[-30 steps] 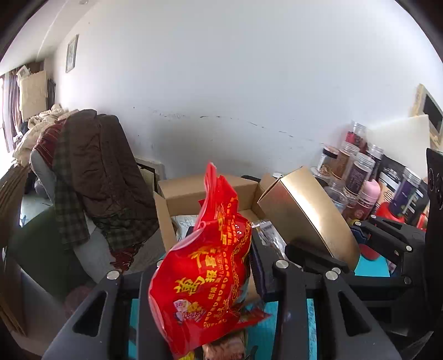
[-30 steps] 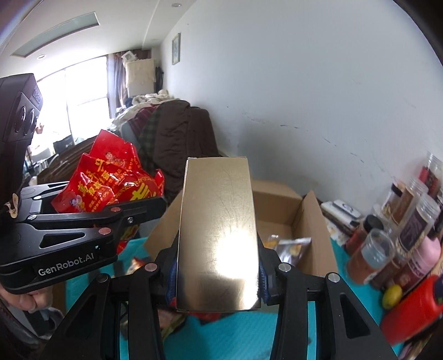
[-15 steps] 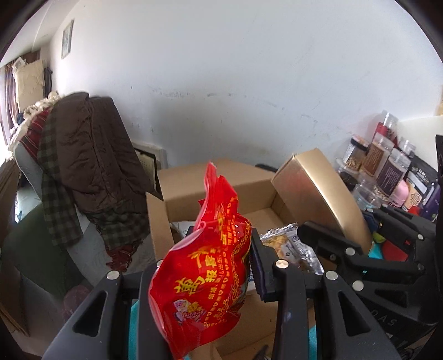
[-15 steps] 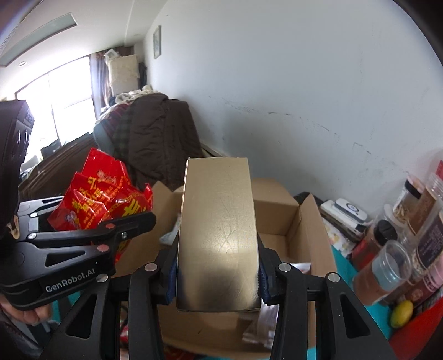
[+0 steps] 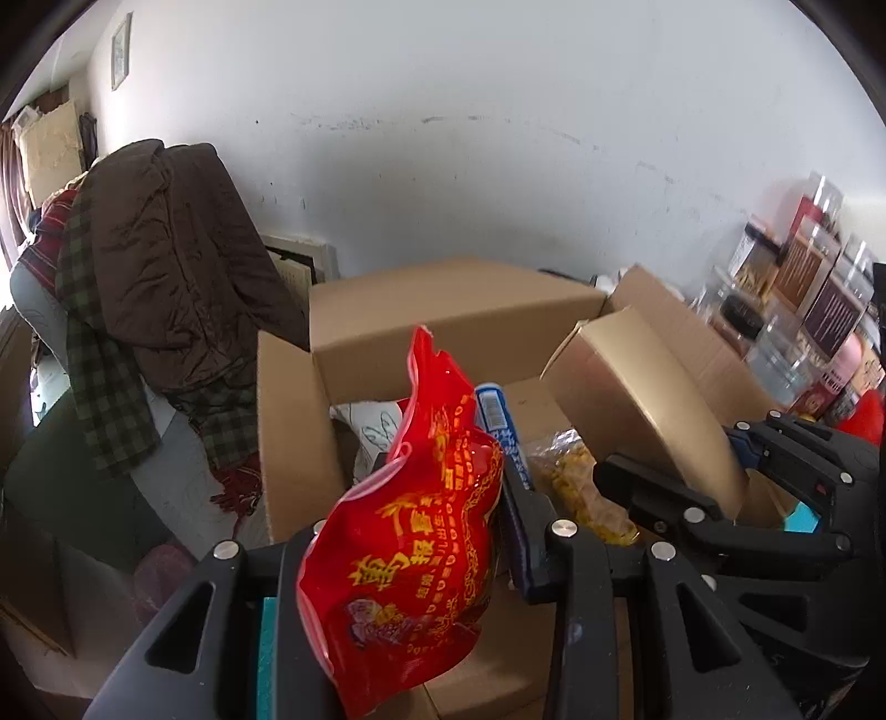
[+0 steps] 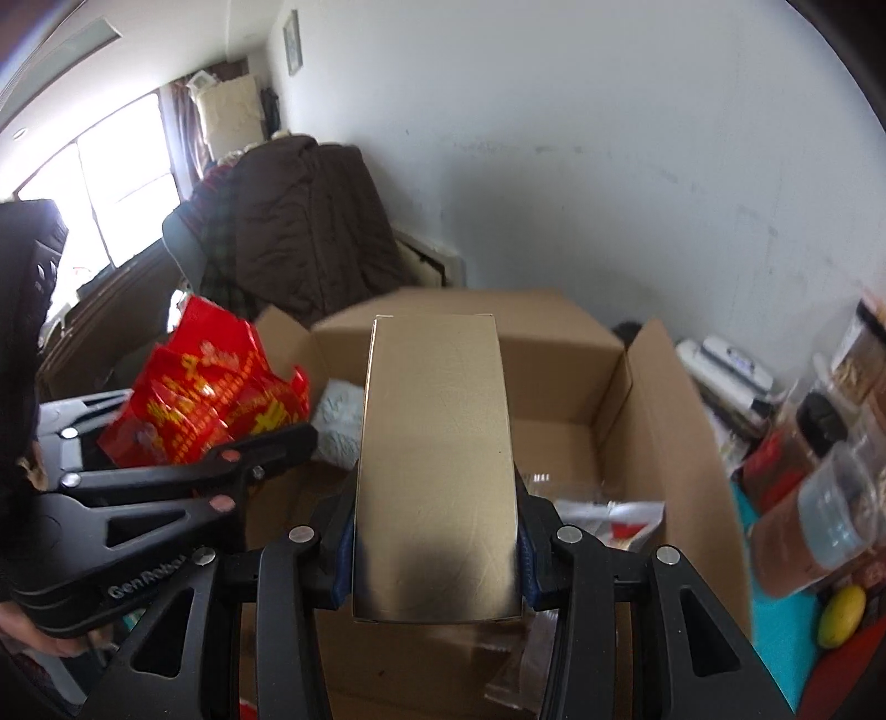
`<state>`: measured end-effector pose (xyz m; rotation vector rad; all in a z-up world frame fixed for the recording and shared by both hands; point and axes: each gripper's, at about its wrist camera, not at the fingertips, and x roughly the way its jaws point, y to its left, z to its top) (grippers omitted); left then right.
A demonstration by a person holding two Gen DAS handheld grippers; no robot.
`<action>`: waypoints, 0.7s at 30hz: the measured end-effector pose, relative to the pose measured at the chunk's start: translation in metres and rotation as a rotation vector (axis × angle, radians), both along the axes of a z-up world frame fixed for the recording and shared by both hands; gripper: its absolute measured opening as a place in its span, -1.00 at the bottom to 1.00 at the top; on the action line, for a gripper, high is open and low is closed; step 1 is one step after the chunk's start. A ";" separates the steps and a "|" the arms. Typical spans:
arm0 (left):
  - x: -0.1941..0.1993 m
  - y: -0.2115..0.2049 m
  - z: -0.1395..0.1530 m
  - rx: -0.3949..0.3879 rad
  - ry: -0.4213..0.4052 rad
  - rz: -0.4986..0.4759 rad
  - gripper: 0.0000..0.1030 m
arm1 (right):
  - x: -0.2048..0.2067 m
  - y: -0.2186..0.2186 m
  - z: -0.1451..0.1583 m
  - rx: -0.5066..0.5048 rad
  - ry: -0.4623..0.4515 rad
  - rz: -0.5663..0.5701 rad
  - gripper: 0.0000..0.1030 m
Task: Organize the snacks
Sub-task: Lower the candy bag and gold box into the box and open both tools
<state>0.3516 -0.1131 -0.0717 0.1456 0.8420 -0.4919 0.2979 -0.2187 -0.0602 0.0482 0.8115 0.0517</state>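
Item 1: red snack bag [image 5: 410, 565], soft, light, crinkly; left gripper [image 5: 410, 559] jaws are pinching its lower body above the cardboard box [image 6: 637, 421].
Item 2: gold carton [image 6: 437, 476], stiff, slick; right gripper [image 6: 437, 545] jaws are clamping its sides over the same box.

1. I am seeing a brown coat [image 5: 183, 266] draping over a plaid garment [image 5: 99, 387] by the white wall [image 5: 498, 138].
2. I am noting a framed picture [image 6: 292, 41] hanging high and a window [image 6: 111, 177] glowing brightly.
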 end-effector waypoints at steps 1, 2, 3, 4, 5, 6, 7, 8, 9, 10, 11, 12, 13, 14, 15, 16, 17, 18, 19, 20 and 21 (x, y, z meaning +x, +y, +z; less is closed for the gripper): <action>0.001 -0.002 -0.003 0.007 0.010 -0.001 -0.32 | 0.002 -0.001 -0.003 -0.003 0.014 0.000 -0.16; 0.001 -0.003 -0.005 0.012 0.019 0.000 -0.32 | 0.003 -0.003 -0.006 -0.005 0.023 -0.001 -0.16; 0.002 -0.004 -0.006 0.016 0.026 0.003 -0.32 | 0.004 -0.004 -0.009 -0.007 0.034 -0.005 -0.16; 0.002 -0.005 -0.008 0.031 0.026 0.015 -0.32 | 0.005 -0.005 -0.011 -0.009 0.044 -0.009 -0.16; 0.003 -0.004 -0.008 0.031 0.028 0.019 -0.32 | 0.005 -0.006 -0.013 -0.010 0.051 -0.013 -0.16; 0.003 -0.003 -0.009 0.033 0.031 0.022 -0.32 | 0.006 -0.007 -0.013 -0.010 0.055 -0.016 -0.16; 0.004 -0.002 -0.008 0.034 0.033 0.023 -0.32 | 0.007 -0.007 -0.014 -0.011 0.059 -0.019 -0.16; 0.004 -0.003 -0.009 0.042 0.036 0.027 -0.32 | 0.007 -0.008 -0.015 -0.012 0.065 -0.023 -0.16; 0.004 -0.002 -0.009 0.047 0.037 0.029 -0.32 | 0.008 -0.009 -0.016 -0.013 0.069 -0.025 -0.15; 0.004 -0.003 -0.009 0.059 0.038 0.036 -0.32 | 0.009 -0.010 -0.017 -0.014 0.073 -0.028 -0.15; 0.004 -0.005 -0.009 0.072 0.041 0.041 -0.31 | 0.010 -0.010 -0.018 -0.018 0.079 -0.032 -0.12; 0.004 -0.006 -0.009 0.084 0.043 0.043 -0.30 | 0.011 -0.011 -0.019 -0.027 0.086 -0.037 -0.11; 0.004 -0.008 -0.010 0.091 0.047 0.044 -0.30 | 0.011 -0.011 -0.020 -0.037 0.092 -0.044 -0.11; 0.004 -0.009 -0.010 0.103 0.056 0.047 -0.30 | 0.010 -0.010 -0.021 -0.040 0.097 -0.049 -0.11; 0.004 -0.009 -0.010 0.105 0.058 0.049 -0.27 | 0.011 -0.011 -0.021 -0.042 0.097 -0.049 -0.11; 0.003 -0.009 -0.009 0.107 0.061 0.050 -0.24 | 0.010 -0.010 -0.021 -0.041 0.096 -0.043 -0.11; 0.001 -0.008 -0.006 0.112 0.045 0.054 -0.24 | 0.010 -0.010 -0.020 -0.042 0.095 -0.040 -0.11; -0.001 -0.008 -0.003 0.122 0.024 0.064 -0.24 | 0.009 -0.011 -0.019 -0.046 0.093 -0.044 -0.11; -0.003 -0.007 0.000 0.127 0.008 0.072 -0.24 | 0.008 -0.012 -0.017 -0.052 0.090 -0.050 -0.10; -0.005 -0.006 0.007 0.130 -0.013 0.082 -0.24 | 0.007 -0.013 -0.015 -0.053 0.086 -0.056 -0.09; -0.007 -0.004 0.011 0.127 -0.019 0.085 -0.24 | 0.007 -0.012 -0.014 -0.051 0.083 -0.058 -0.08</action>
